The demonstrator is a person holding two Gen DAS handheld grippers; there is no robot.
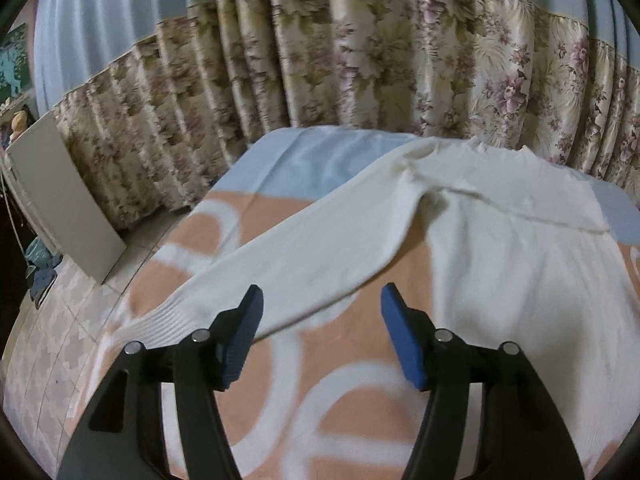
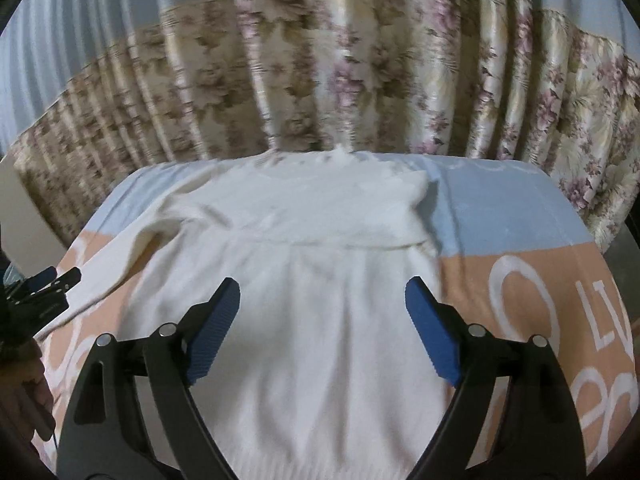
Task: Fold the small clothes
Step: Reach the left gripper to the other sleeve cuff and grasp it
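Observation:
A white long-sleeved knit top (image 1: 500, 248) lies flat on a peach and light-blue cloth. Its left sleeve (image 1: 280, 264) stretches out diagonally, ribbed cuff (image 1: 168, 320) nearest me. My left gripper (image 1: 320, 300) is open and empty, hovering just over the sleeve near the cuff. In the right wrist view the top's body (image 2: 332, 320) fills the middle, with the right sleeve folded across the chest (image 2: 320, 216). My right gripper (image 2: 322, 292) is open and empty above the body. The left gripper (image 2: 44, 284) shows at that view's left edge.
The peach cloth with white lettering (image 2: 540, 304) covers the work surface (image 1: 300, 420). A floral curtain (image 1: 360, 60) hangs close behind the far edge. A white board (image 1: 68, 200) leans at the left over a tiled floor (image 1: 52, 340).

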